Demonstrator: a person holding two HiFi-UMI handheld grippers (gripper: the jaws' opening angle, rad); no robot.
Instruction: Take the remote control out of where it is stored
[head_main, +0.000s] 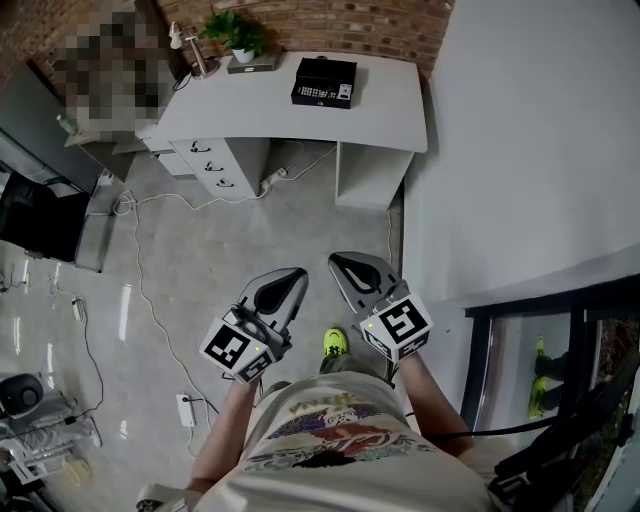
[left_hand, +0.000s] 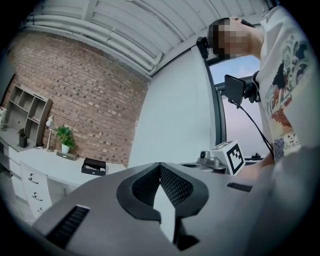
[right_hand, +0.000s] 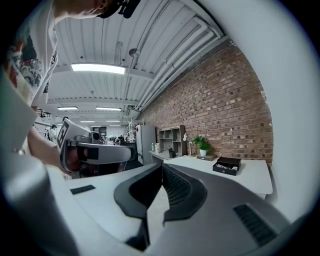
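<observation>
A black open box (head_main: 324, 82) lies on the white desk (head_main: 390, 110) at the far end of the room. A strip of pale buttons, apparently the remote control (head_main: 318, 94), shows inside it. The box also appears small in the left gripper view (left_hand: 94, 167) and the right gripper view (right_hand: 226, 165). My left gripper (head_main: 297, 273) and right gripper (head_main: 337, 259) are held side by side in front of my body, over the floor and well short of the desk. Both are shut with nothing between the jaws (left_hand: 160, 165) (right_hand: 161, 165).
A potted plant (head_main: 238, 35) and a small lamp (head_main: 190, 45) stand at the desk's back left. Drawers (head_main: 210, 165) sit under the desk. Cables and a power strip (head_main: 185, 408) lie on the concrete floor at left. A white wall (head_main: 520, 150) runs along the right.
</observation>
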